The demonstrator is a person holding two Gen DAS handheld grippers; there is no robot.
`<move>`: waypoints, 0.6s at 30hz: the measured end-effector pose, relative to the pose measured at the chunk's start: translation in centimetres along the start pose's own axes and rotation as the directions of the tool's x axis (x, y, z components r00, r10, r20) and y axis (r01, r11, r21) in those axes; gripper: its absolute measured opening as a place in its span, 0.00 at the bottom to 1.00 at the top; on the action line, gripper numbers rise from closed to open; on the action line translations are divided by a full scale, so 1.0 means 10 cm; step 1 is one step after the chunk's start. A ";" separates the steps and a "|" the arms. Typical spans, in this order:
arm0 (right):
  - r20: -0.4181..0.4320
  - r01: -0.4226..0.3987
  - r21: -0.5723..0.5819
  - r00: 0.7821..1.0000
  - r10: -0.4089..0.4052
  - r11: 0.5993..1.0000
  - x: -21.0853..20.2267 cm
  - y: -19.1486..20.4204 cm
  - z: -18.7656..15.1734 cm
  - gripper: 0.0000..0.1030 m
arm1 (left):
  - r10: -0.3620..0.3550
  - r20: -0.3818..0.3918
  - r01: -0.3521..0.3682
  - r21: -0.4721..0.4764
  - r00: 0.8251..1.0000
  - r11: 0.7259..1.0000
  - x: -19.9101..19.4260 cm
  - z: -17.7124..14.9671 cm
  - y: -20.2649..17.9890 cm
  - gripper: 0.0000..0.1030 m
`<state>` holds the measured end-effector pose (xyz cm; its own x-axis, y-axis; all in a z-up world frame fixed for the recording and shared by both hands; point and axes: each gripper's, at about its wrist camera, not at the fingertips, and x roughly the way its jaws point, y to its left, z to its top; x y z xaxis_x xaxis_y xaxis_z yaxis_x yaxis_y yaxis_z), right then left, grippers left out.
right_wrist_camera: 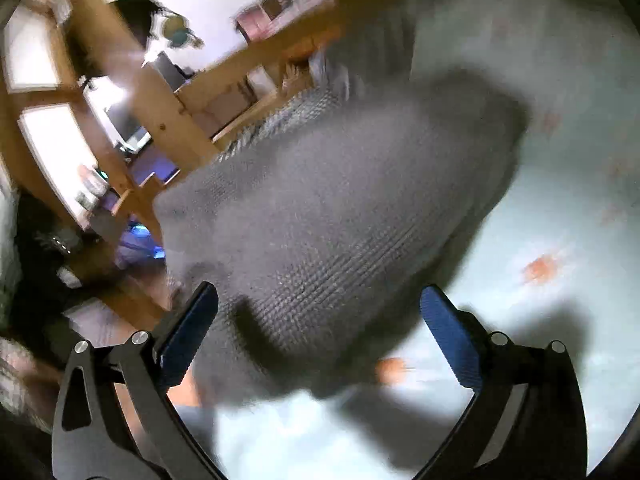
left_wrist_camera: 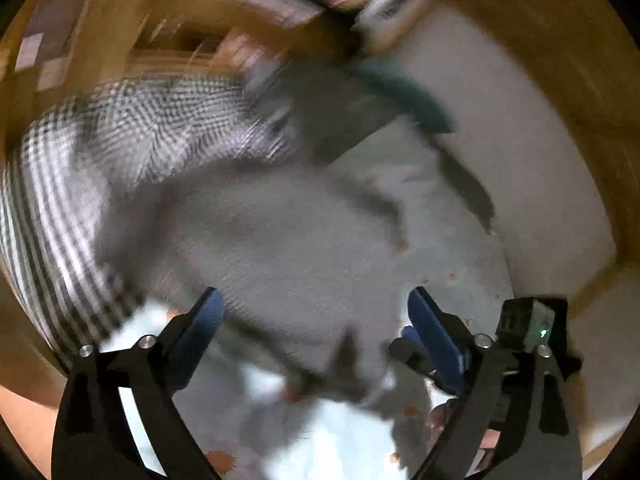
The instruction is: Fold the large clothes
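Though both views are smeared by motion, the grey knit garment (right_wrist_camera: 332, 216) fills the centre of the right wrist frame, lying on a pale blue sheet with orange spots (right_wrist_camera: 560, 240). Its ribbed weave reads clearly only near the lower middle; the upper right edge dissolves into blur. In the left wrist view the same grey knit (left_wrist_camera: 280, 240) spreads across the centre, its outline soft, with a dark fold or corner near the bottom middle that cannot be made out.

Right gripper (right_wrist_camera: 320, 308): blue-padded fingers (right_wrist_camera: 448, 328) spread wide at the bottom of the frame, nothing pinched between them; the knit lies beyond and between the tips, contact not discernible. Left gripper (left_wrist_camera: 316, 312): jaws likewise wide apart, empty, cloth below them.

Left wrist, upper left: a black-and-white checked cloth (left_wrist_camera: 100, 168), heavily streaked, beside the grey knit. Upper centre: a teal item (left_wrist_camera: 404, 96) and a grey slab, identity unclear. A white cushion or mattress (left_wrist_camera: 520, 168) occupies the right, cut by the frame rim.

Right wrist, upper left: wooden beams (right_wrist_camera: 160, 112) and bright panes, clutter behind them too blurred to name.
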<state>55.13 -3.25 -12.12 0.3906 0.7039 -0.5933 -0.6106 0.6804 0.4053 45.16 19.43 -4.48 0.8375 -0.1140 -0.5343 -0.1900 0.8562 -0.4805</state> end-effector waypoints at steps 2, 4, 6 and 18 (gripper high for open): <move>0.116 0.081 -0.054 0.991 -0.074 0.995 -0.21 0.08 0.01 0.97 | -0.022 0.076 0.016 0.085 0.997 0.996 -0.14 0.18 -0.25 0.94; 0.112 0.049 -0.076 0.993 -0.040 0.996 -0.15 0.20 0.09 0.97 | -0.050 0.133 0.033 0.130 0.990 0.991 -0.21 0.25 -0.45 0.94; 0.092 0.036 -0.121 0.995 -0.025 0.992 0.02 0.31 0.13 0.97 | 0.024 0.103 -0.041 0.169 0.994 0.985 0.29 0.66 -0.50 0.94; -0.078 0.201 -0.201 0.972 -0.220 0.959 0.82 0.36 -0.05 0.97 | 0.295 -0.238 -0.224 0.284 0.925 0.932 2.08 0.50 0.19 0.96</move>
<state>55.76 4.90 -15.92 0.4609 0.5187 -0.7201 -0.6451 0.7530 0.1296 64.76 21.21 -13.05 0.5971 0.0272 -0.8017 -0.2194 0.9669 -0.1306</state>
